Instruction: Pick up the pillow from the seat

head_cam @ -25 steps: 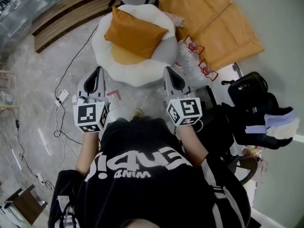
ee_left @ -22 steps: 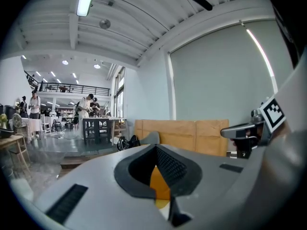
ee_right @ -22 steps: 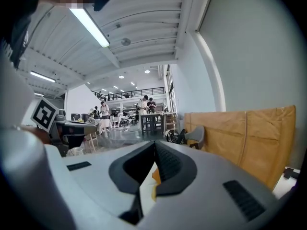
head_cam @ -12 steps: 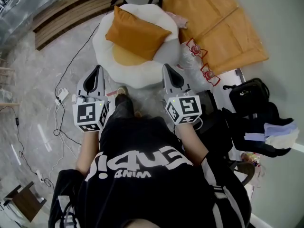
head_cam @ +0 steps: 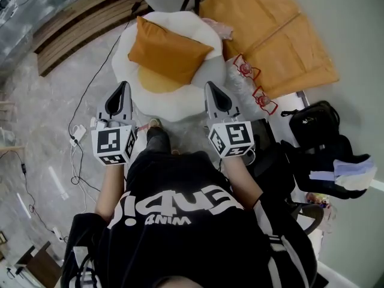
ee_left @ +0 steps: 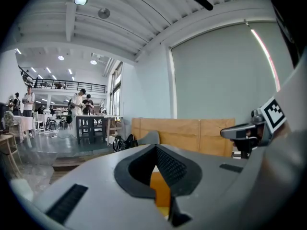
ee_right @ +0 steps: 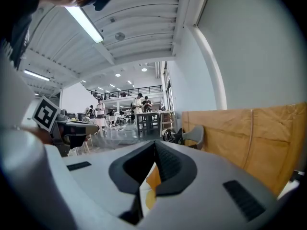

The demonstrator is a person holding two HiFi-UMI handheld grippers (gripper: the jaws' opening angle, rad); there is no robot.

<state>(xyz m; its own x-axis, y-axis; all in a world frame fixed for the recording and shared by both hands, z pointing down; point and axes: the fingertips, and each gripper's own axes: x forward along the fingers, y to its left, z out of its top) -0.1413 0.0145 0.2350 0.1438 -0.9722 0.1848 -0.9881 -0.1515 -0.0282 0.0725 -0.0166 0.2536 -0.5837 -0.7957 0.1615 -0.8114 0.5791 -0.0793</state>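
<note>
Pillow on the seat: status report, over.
Both shut and empty, left gripper and right gripper flanking the near edge of the seat. Orange pillow lies on it, untouched. Nothing seen blocking the approach.

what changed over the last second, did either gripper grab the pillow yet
The person has stepped toward the white seat, bringing the left gripper and the right gripper a little closer to it; its near edge now sits further in between them. Nothing was taken hold of or let go. Unchanged: both grippers' jaws are together and empty, and the orange pillow lies on the seat, untouched.
</note>
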